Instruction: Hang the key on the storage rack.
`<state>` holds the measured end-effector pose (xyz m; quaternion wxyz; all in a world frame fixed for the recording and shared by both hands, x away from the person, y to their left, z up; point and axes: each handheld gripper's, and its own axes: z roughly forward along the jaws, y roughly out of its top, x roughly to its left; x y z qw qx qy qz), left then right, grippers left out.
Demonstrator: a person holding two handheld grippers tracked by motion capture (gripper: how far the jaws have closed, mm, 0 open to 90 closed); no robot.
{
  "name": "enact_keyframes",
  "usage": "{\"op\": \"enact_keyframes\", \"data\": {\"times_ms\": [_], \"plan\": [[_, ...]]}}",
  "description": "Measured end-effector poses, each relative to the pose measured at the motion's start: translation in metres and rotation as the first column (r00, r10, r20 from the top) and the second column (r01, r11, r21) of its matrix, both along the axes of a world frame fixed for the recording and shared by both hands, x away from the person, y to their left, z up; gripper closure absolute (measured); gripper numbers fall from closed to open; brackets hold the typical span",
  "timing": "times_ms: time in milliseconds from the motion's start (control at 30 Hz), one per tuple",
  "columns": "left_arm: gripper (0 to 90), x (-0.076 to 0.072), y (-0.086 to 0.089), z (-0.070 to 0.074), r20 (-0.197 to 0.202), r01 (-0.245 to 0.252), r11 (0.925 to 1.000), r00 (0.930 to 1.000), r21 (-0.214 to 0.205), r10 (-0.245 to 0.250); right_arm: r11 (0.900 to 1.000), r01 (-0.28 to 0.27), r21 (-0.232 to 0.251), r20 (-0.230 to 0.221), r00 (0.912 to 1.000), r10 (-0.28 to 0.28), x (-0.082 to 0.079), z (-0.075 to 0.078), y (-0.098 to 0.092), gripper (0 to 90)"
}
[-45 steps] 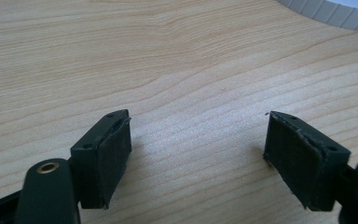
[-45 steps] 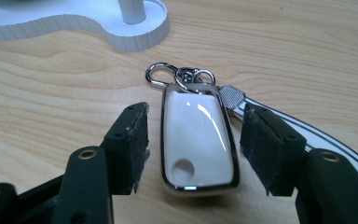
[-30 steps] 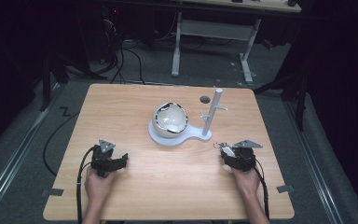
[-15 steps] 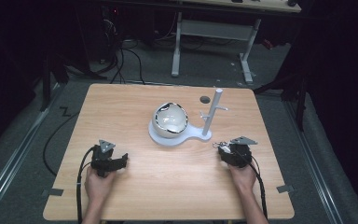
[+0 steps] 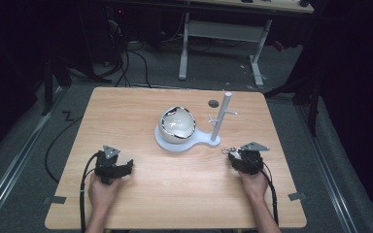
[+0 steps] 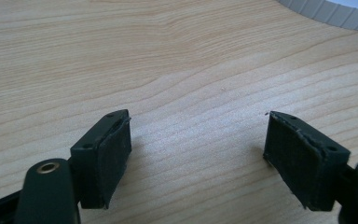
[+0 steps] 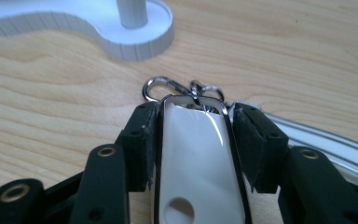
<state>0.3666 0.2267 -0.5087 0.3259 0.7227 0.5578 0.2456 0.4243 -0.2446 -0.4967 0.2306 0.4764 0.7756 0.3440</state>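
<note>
White stand base point(image 7: 135, 44) sits just beyond right hand-held gripper point(image 7: 193, 121) clamping key tag point(image 7: 196, 158)

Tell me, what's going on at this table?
A person holds a gripper in each hand. The right gripper is clamped on a white key fob with a metal clip, near a white stand that has a pegged post and a bowl. The left gripper rests open over the wooden table.
</note>
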Motion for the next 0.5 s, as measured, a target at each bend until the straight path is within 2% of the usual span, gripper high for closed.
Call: {"op": "enact_keyframes", "data": {"times_ms": [300,467,500], "plan": [[23.2,0.0,0.0,0.0,0.0,0.0,1.0,1.0,0.0,0.0,0.9981,-0.016,0.059,0.063,0.9979,0.012,-0.01,0.018,-0.01,52.0],[23.2,0.0,0.0,0.0,0.0,0.0,1.0,1.0,0.0,0.0,0.9971,-0.014,0.074,0.086,0.9963,0.008,-0.014,0.023,-0.012,52.1],[23.2,0.0,0.0,0.0,0.0,0.0,1.0,1.0,0.0,0.0,0.9974,-0.017,0.07,0.107,0.9942,0.01,-0.017,0.026,-0.013,52.1]]}}
